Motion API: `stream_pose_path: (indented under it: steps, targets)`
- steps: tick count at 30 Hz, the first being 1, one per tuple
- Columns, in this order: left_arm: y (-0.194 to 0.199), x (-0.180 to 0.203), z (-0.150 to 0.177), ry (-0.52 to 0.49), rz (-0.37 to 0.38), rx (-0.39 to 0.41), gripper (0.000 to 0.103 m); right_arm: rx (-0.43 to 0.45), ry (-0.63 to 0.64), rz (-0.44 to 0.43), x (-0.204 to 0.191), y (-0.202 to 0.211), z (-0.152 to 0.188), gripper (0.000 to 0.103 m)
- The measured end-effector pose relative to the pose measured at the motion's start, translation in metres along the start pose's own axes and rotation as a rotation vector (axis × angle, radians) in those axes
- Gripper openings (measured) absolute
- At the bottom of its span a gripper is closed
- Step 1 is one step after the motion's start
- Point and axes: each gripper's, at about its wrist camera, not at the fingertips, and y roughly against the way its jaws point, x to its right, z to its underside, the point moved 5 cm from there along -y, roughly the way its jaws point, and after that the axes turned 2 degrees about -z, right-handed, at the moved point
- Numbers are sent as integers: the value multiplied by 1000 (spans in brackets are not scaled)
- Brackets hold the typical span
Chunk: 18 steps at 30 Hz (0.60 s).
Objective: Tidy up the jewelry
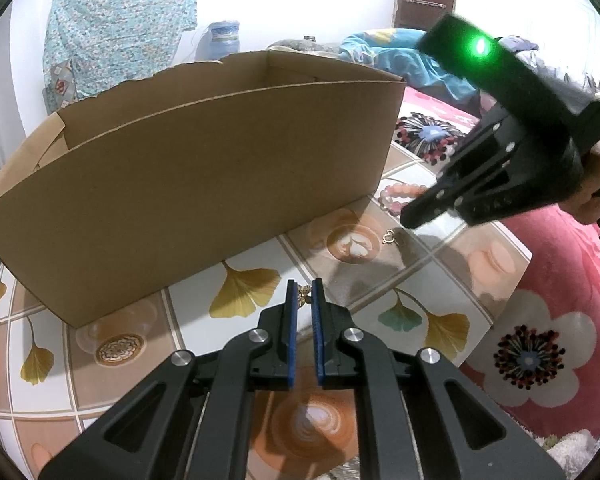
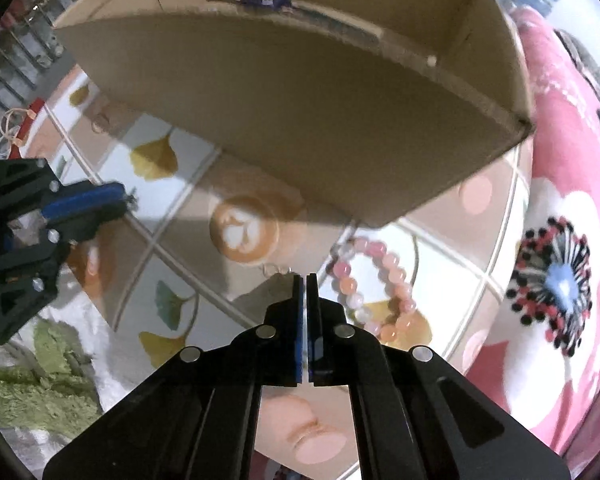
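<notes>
Left wrist view: left tool (image 1: 304, 294) pinches a gold butterfly charm (image 1: 304, 295) — right tool (image 1: 410, 216) closed, no readable writing.

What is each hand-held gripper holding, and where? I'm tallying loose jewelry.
Left hand-held gripper pinches a small gold butterfly piece by its sides at the tips. Right hand-held gripper: shut; contents unclear.
</notes>
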Motion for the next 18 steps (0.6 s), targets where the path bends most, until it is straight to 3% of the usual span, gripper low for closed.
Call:
stream_pose_path:
  steps: [10,15,18]
  targets:
    - [2,-2,1,2,3,8,6,15,25,-38,-21,5,3,3]
    - [2,-3,2,8,3,11,6,39,9,-39,-14,15,5,28]
    - [2,-3,3,10,7,11,6,39,-15,-49,-13,17,7,34]
